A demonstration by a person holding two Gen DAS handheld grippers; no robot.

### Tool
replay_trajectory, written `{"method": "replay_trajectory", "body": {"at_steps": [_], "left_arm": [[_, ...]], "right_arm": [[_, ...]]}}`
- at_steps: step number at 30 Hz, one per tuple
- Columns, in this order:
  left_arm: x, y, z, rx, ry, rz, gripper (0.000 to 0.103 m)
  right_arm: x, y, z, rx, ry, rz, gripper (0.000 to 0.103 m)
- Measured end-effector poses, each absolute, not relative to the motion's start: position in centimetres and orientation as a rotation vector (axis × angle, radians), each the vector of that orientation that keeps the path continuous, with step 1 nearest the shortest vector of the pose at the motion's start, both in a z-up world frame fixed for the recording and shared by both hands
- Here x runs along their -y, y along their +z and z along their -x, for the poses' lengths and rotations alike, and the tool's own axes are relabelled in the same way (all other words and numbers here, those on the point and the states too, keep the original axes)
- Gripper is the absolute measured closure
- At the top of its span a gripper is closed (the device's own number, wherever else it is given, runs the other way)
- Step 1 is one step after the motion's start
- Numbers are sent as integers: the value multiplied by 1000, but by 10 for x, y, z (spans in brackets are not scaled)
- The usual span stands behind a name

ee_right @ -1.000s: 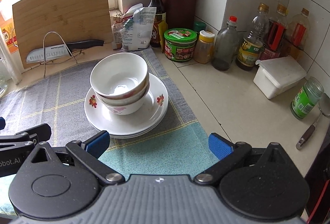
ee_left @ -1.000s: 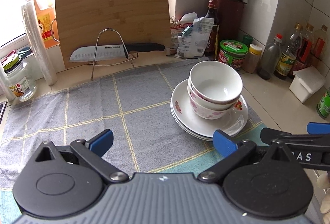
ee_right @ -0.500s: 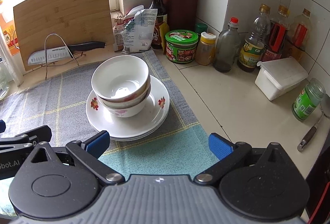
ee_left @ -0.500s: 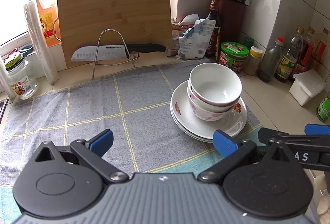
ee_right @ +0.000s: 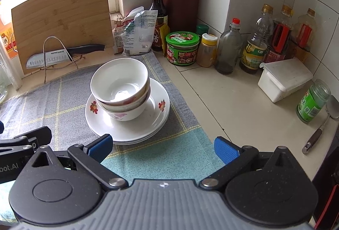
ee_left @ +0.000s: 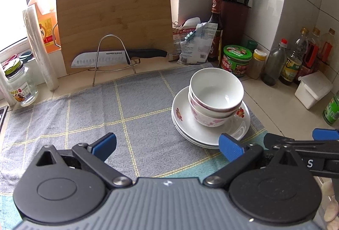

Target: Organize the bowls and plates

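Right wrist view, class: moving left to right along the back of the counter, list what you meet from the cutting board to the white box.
Cutting board → dark sauce bottle → green-lidded jar → yellow-capped jar → red-capped bottle → white box.

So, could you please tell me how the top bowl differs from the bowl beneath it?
The top bowl shows its plain white inside; the lower bowl shows only its outer wall, with pink flowers. The top bowl nests in the lower bowl, which rests on the plates. Both are white and upright.
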State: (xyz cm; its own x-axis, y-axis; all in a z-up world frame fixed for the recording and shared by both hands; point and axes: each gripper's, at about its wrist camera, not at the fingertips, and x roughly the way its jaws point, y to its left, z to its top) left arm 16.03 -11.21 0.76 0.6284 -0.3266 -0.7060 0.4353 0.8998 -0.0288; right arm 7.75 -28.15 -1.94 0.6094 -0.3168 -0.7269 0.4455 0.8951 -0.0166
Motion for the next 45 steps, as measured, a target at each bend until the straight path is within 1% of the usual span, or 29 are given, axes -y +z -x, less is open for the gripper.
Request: {"method": "replay_trajectory", "body": {"at_steps": [45], "left_arm": [[110,10,-161,-767,-412,-155,1]], "right_arm": [[283,-14,-76,-772,-425,-143,0]]}}
